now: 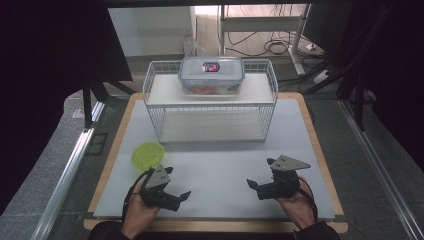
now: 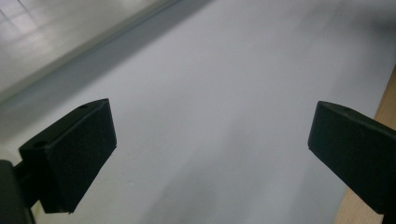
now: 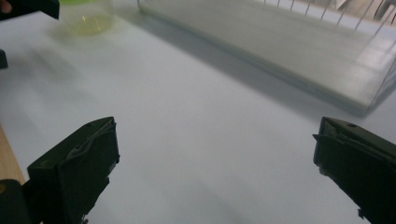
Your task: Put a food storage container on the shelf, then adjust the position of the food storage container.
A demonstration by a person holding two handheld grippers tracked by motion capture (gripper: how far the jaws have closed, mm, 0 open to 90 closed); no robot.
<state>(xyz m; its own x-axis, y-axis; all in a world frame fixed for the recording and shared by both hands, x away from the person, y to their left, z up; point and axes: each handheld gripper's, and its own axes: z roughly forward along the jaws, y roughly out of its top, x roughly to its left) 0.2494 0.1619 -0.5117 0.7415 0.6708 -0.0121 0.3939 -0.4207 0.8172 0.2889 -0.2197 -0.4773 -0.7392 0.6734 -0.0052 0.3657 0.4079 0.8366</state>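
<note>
Your left gripper (image 1: 176,189) hangs low over the near part of the pale grey table mat (image 1: 220,165), jaws spread wide with nothing between them. Your right gripper (image 1: 260,179) matches it on the other side, jaws equally wide and empty; the two point inward at each other across bare mat.

The small yellow-green translucent plastic bowl (image 1: 147,155) sits just ahead of your left gripper and slightly outboard of it, nearly touching the grey plate on top. That is your closest risk: if you lift or swing that hand forward without looking, the gripper's body or cable could clip the light bowl and send it skating toward the mat's edge. Come at it from above, judging by how close it sits.

In the left gripper view the light wooden table border (image 2: 373,154) runs just beyond one jaw, so you have little margin there.

Between and ahead of both grippers the mat is open, giving free room to move.

Farther ahead stands the white wire two-level shelf rack (image 1: 210,107), well apart from both grippers. On its upper level rests the clear lidded plastic food container with blue clips (image 1: 211,75). Reaching it means clearing the raised wire rim; a jaw caught in the mesh could drag the whole rack.
</note>
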